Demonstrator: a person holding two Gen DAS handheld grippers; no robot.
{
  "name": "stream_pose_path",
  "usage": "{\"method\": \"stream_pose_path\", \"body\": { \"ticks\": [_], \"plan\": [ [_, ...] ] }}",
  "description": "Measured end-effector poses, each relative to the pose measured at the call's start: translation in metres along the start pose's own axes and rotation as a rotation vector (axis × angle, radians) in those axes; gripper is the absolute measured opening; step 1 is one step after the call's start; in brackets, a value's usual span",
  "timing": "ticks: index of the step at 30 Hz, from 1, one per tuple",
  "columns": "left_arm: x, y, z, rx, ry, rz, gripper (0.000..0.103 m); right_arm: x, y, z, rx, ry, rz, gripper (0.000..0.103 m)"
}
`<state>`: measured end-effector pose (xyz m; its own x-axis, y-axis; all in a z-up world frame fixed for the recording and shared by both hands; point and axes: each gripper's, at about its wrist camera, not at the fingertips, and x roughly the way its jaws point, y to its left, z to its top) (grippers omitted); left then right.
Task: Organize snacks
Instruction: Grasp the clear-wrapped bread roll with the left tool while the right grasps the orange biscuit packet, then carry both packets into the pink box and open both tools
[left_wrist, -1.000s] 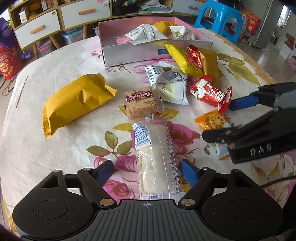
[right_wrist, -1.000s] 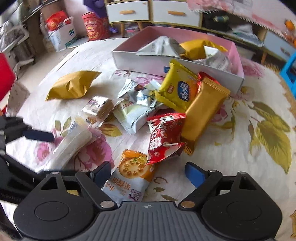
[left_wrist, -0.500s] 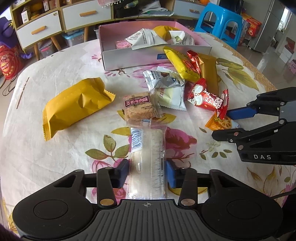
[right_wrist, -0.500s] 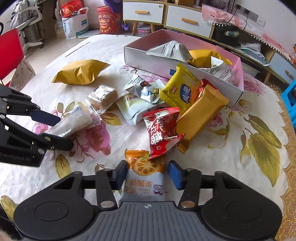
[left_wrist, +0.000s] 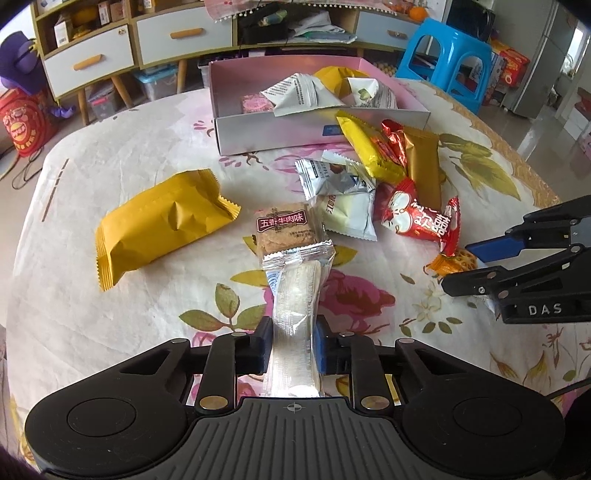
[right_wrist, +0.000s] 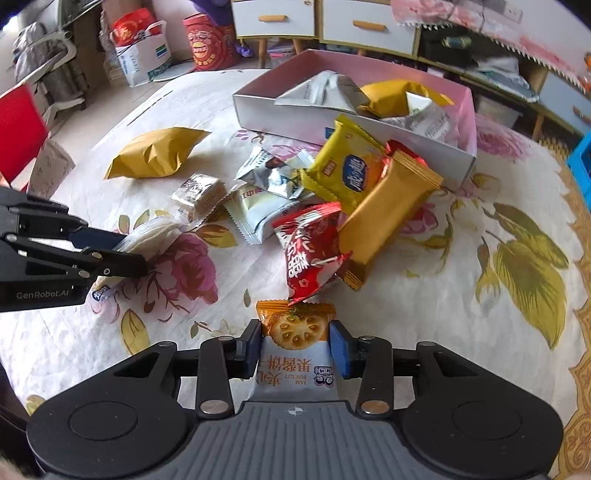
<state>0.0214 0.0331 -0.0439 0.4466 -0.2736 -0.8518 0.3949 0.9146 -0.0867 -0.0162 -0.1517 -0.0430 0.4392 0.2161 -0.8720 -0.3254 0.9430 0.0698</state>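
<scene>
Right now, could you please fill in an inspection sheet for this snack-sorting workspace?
Surface: round table under a white floral cloth.
Job's things: pink box at the far side, a few packets already inside; loose packets heaped in front of it; large yellow packet lying apart.
Clutter: nothing seen on the table beyond snacks.
Grippers: left gripper shut on the clear-wrapped long pastry; right gripper has just been closing and presses on the jam biscuit packet.
Cables: a dark cable at the lower right edge of the left wrist view.
Surroundings: drawer cabinets, blue stool, red chair, bags on the floor.
</scene>
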Motion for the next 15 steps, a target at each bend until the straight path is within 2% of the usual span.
{"method": "stream_pose_path", "body": {
  "ticks": [15],
  "plan": [
    [-0.007,0.003,0.006,-0.056,-0.018,-0.037,0.018,-0.023,-0.009,0.01,0.054,-0.035,0.058,0.031]
  ]
}}
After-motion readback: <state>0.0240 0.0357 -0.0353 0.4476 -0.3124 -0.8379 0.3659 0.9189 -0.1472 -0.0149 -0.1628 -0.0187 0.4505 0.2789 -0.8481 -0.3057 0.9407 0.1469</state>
